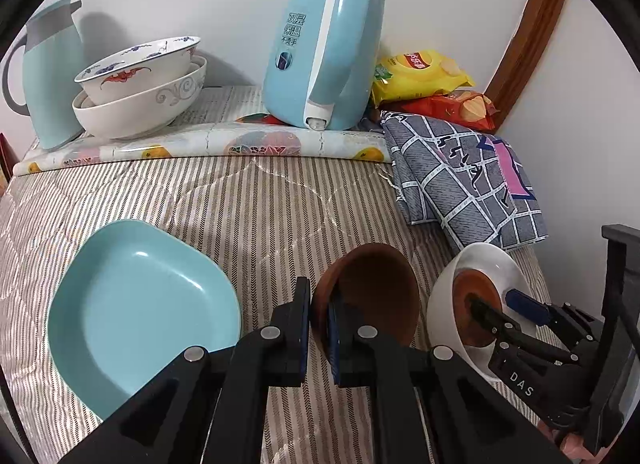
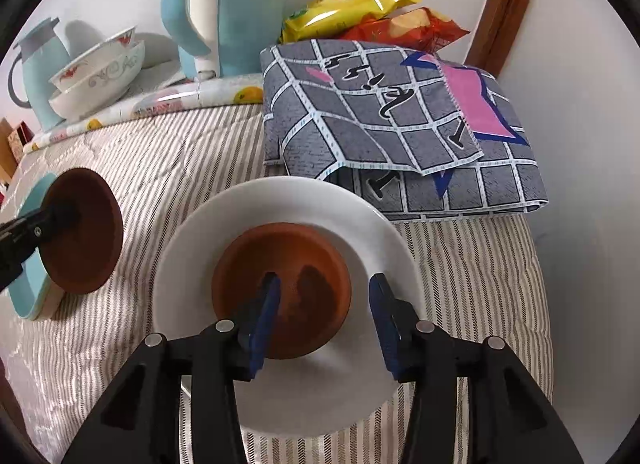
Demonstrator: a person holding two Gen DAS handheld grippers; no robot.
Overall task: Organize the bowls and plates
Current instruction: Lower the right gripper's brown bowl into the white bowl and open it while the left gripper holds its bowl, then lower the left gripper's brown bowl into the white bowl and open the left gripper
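Left gripper: clamped on tilted brown clay bowl.
Right gripper: jaws apart, straddling terracotta saucer in white ceramic bowl.

We look from two cameras, each riding on a hand-held gripper and aimed forward along its fingers, tilted steeply down at the striped quilt. The left wrist view sits close above the left gripper, facing the far wall and the blue kettle. The right wrist view hovers close over the white plate, facing the same wall (a little further right). Both views share the kettle, the stacked bowls, the checked cloth, the snack bags, and each catches the other gripper at its edge.
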